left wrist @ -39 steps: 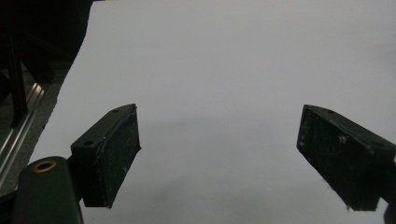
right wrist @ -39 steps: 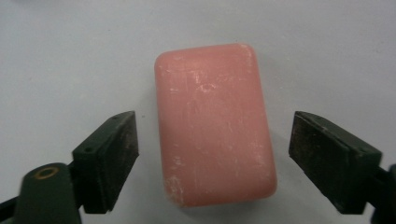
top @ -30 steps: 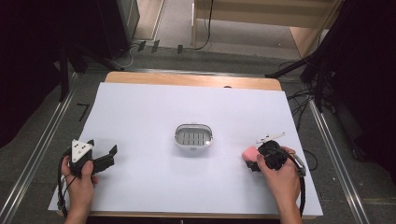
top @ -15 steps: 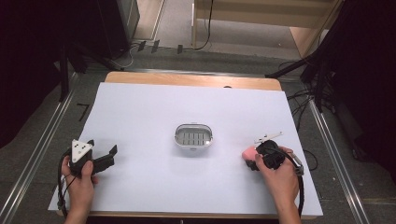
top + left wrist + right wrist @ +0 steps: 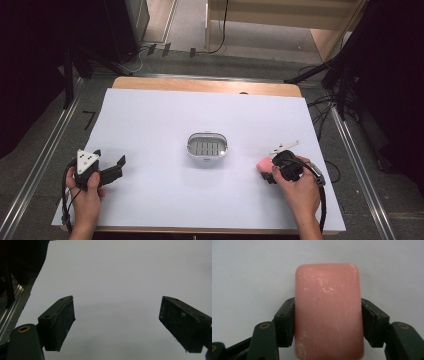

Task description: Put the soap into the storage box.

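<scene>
Soap (image 5: 329, 312) in right gripper (image 5: 329, 322), near table edge (image 5: 320, 231)

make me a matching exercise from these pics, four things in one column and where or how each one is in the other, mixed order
Things:
1. pink soap bar
2. soap dish
3. left tool
4. right tool

States:
A. in the middle of the white table cover
B. open, with nothing between its jaws
C. clamped on both sides by black pads
D. shut on something pink near the table's right side

Pairs: 1-C, 2-A, 3-B, 4-D
</scene>
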Demonstrator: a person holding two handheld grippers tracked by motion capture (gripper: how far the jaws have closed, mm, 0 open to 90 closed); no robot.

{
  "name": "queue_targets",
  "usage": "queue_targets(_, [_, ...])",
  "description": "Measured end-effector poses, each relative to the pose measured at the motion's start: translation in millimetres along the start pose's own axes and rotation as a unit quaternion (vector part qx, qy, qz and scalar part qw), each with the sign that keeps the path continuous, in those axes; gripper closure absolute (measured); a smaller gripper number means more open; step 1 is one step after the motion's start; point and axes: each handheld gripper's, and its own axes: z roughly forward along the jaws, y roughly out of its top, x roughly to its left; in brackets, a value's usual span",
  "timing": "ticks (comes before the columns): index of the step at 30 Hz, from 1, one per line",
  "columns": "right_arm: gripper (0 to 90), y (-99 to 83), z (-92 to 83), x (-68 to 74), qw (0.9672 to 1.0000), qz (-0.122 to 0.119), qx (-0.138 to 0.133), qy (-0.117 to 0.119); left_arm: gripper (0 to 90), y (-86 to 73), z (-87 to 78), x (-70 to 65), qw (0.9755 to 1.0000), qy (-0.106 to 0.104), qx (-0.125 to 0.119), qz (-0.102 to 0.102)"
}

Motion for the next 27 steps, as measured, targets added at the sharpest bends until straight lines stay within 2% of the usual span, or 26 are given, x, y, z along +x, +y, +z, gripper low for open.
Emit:
queue_targets(3, [38.6, 2.6, -1.7, 1.5, 1.0000, -0.009, -0.004, 0.001, 14.0, 0.0, -0.1, 0.0, 1.0000, 0.000, 0.000, 0.001])
queue_targets(10, [38.6, 15.2, -6.9, 7.6, 0.9985, -0.052, -0.010, 0.014, 14.1, 0.0, 0.0, 0.1, 1.0000, 0.000, 0.000, 0.000])
queue_targets(15, [38.6, 22.7, -9.8, 11.0, 0.9972, -0.065, -0.021, 0.030, 14.1, 0.0, 0.0, 0.1, 1.0000, 0.000, 0.000, -0.001])
queue_targets(27, [38.6, 40.6, -10.2, 20.6, 0.9936, -0.104, -0.022, 0.039, 14.1, 0.0, 0.0, 0.4, 1.0000, -0.001, 0.001, -0.001])
